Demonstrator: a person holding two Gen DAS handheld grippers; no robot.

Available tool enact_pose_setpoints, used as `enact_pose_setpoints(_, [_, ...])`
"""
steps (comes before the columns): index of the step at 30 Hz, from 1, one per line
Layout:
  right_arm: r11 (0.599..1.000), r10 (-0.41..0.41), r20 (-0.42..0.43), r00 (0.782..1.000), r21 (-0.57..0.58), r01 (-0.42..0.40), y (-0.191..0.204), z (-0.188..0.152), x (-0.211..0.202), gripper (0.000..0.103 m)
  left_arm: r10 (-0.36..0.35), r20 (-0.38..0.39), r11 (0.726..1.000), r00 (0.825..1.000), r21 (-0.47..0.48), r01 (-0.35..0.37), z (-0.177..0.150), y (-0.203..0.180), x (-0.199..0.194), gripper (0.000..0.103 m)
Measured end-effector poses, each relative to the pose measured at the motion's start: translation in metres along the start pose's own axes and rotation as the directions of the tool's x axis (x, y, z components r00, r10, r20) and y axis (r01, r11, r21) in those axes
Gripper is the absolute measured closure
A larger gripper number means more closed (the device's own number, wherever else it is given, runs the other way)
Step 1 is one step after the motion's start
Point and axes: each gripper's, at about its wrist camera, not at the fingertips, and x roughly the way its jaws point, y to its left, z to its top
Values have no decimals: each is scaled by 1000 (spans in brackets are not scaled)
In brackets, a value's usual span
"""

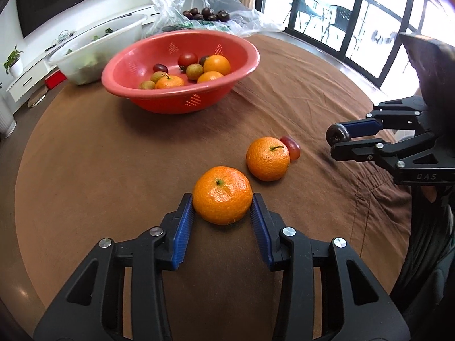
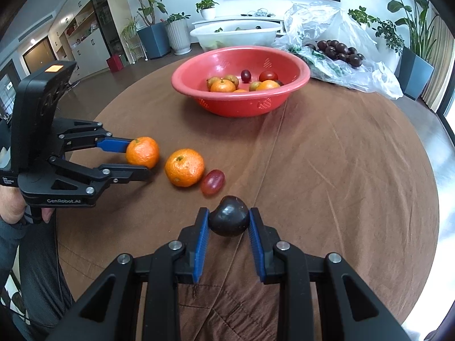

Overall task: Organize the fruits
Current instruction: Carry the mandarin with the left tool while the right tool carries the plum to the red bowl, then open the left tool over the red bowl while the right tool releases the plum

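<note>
The left gripper (image 1: 222, 202) grips a mandarin (image 1: 222, 195) between its blue pads, low over the brown tablecloth (image 1: 113, 156). The right gripper (image 2: 229, 218) is closed on a dark plum (image 2: 229, 219), also near the cloth. Just beyond the held mandarin lies a second mandarin (image 1: 268, 158), and a red grape (image 1: 291, 147) touches it on the far side. Nothing else lies between these fruits and the red basket (image 1: 182, 96) farther back, which already holds mandarins, small brownish fruits and a tomato. Behind the basket are a white tub (image 1: 85, 54) and a clear plastic bag (image 1: 199, 2) with dark plums.
</note>
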Motion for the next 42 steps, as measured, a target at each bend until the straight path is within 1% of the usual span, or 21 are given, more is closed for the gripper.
enact_pose_setpoints(5, [1000, -8, 4, 1000, 10, 8, -8, 3, -1, 73, 2, 31, 1000, 1000, -27, -1, 3, 4, -12, 65])
enact_pose_setpoints(9, [999, -14, 23, 1000, 39, 13, -23, 12, -7, 73, 10, 62, 999, 998, -40, -8, 15, 10, -23, 65])
enact_pose_setpoints(13, [998, -29, 56, 998, 53, 26, -41, 34, -16, 73, 25, 97, 998, 995, -53, -20, 39, 22, -32, 65])
enact_pose_setpoints(18, [998, -38, 92, 995, 50, 33, -55, 77, -17, 73, 47, 127, 998, 991, -55, -40, 76, 37, -34, 65])
enact_pose_setpoints(21, [999, -32, 112, 993, 31, 28, -57, 107, -12, 73, 51, 133, 997, 990, -67, -43, 98, 49, -27, 65])
enact_pose_setpoints(24, [1000, -23, 117, 993, 8, 22, -55, 135, 0, 73, 60, 116, 996, 991, -65, -53, 118, 57, -13, 65])
enact_pose_setpoints(29, [1000, -2, 91, 996, -27, 5, -47, 164, 32, 73, 66, 89, 997, 994, -50, -62, 131, 61, 12, 65])
enact_pose_setpoints(34, [999, 11, 50, 999, -44, -9, -42, 178, 63, 73, 62, 66, 997, 996, -55, -58, 134, 69, 38, 65])
enact_pose_setpoints(42, [997, 9, 11, 1000, -70, -8, -36, 181, 89, 73, 54, 56, 997, 997, -50, -51, 136, 75, 58, 65])
